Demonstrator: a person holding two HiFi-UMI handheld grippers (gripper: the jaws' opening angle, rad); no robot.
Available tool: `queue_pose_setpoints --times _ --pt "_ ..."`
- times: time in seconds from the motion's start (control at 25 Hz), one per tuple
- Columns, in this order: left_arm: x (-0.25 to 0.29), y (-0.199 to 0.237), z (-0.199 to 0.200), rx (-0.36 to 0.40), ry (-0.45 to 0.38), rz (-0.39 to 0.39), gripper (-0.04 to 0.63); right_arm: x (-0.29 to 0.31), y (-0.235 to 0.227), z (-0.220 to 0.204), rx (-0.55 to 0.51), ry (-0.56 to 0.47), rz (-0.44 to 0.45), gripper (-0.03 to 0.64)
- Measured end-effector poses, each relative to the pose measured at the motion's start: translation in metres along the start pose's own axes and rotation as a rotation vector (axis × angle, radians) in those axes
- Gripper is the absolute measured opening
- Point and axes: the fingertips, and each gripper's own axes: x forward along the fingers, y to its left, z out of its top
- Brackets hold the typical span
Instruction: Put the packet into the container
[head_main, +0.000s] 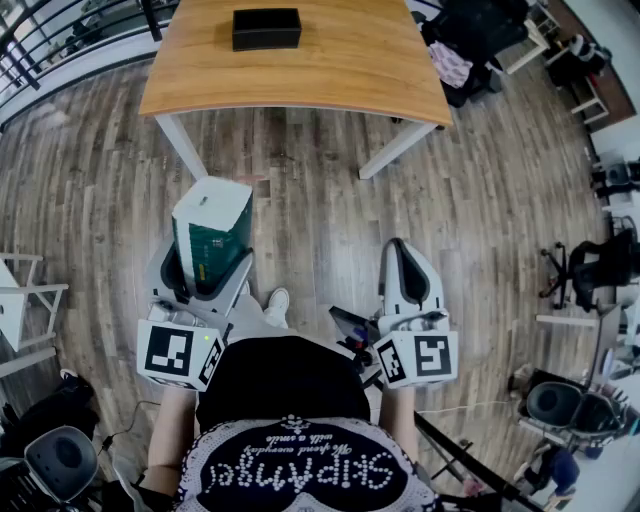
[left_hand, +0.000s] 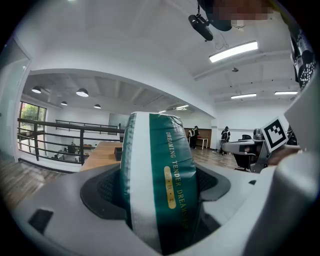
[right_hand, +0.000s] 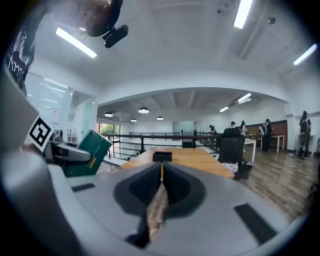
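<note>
- Clearance, head view: bare plank floor (head_main: 480, 210) lies open between the person and the wooden table (head_main: 340, 60). The table's near edge runs well ahead of both grippers, on white slanted legs. Chairs and bags stand at the picture's right and lower left margins.
- Head view, task items: the black rectangular container (head_main: 266, 28) sits on the tabletop near the far edge, well apart from the packet (head_main: 212, 225). The left gripper (head_main: 205, 268) holds the packet upright between widely spread jaws. The right gripper (head_main: 403, 262) shows both jaws closed together with nothing between them.
- Left gripper view: the packet fills the centre, and the grey moulded jaws with their dark textured pads press on both of its sides. Its film is glossy and puffed like a pillow, dark green with a white band and a vertical gold line of print reading "DREAMING TENDER DREAMS". A black railing (left_hand: 50, 142) borders the room at the left. The table edge and the small dark container show behind the packet's left side.
- Right gripper view: the jaws meet along a thin seam and are empty. Straight ahead lie the tabletop and the container, with a dark chair (right_hand: 232, 145) just beside the table's right side. The packet shows at the left, tilted in the other gripper.
</note>
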Motion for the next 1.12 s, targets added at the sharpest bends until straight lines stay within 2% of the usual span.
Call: queue_pose_setpoints --times 0.72,0.96,1.12 --pt "0.001 0.006 0.004 0.009 -0.009 0.013 0.396 0.006 0.003 0.004 -0.008 -0.008 0.013 0.037" --pt "0.001 0.013 -0.001 0.011 -0.005 0.02 0.396 0.009 0.011 0.007 0.016 -0.057 0.047 0.038" --pt "0.013 0.024 -0.006 0.005 0.003 0.02 0.396 0.026 0.01 -0.001 0.023 -0.035 0.043 0.038"
